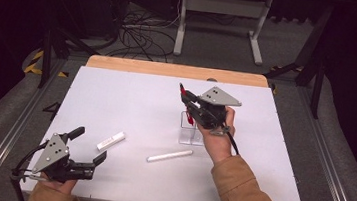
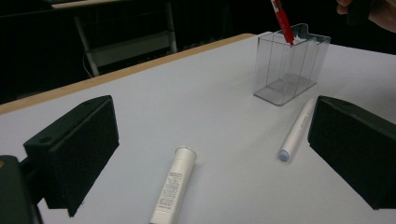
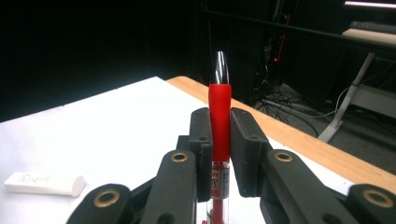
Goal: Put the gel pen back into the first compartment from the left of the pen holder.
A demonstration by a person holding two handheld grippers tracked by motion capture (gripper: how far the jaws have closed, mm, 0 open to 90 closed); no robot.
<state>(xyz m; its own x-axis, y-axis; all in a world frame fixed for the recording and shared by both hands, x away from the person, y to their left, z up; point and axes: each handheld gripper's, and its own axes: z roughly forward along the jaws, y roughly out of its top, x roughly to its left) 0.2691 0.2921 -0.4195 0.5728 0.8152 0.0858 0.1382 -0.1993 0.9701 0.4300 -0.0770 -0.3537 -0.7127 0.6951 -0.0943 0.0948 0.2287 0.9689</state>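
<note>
My right gripper (image 1: 188, 100) is shut on a red pen (image 1: 186, 104) and holds it steeply over a clear plastic holder (image 1: 191, 131). Seen from the left gripper view, the red pen (image 2: 283, 22) dips its lower end just inside the clear holder's (image 2: 289, 70) top rim. In the right gripper view the red pen (image 3: 219, 95) stands clamped between the jaws of my right gripper (image 3: 219, 128), silver tip pointing away. My left gripper (image 1: 88, 146) stays open near the front left corner. A white tube (image 1: 111, 141) and a white marker (image 1: 169, 156) lie flat on the mat.
The white mat (image 1: 117, 94) covers a wooden table (image 1: 169, 70). Between the open jaws of my left gripper (image 2: 215, 128) lie the white tube (image 2: 173, 186) and white marker (image 2: 296, 133). The white tube (image 3: 44, 183) also lies far left. A desk frame (image 1: 220, 14) and cables (image 1: 138, 36) stand beyond.
</note>
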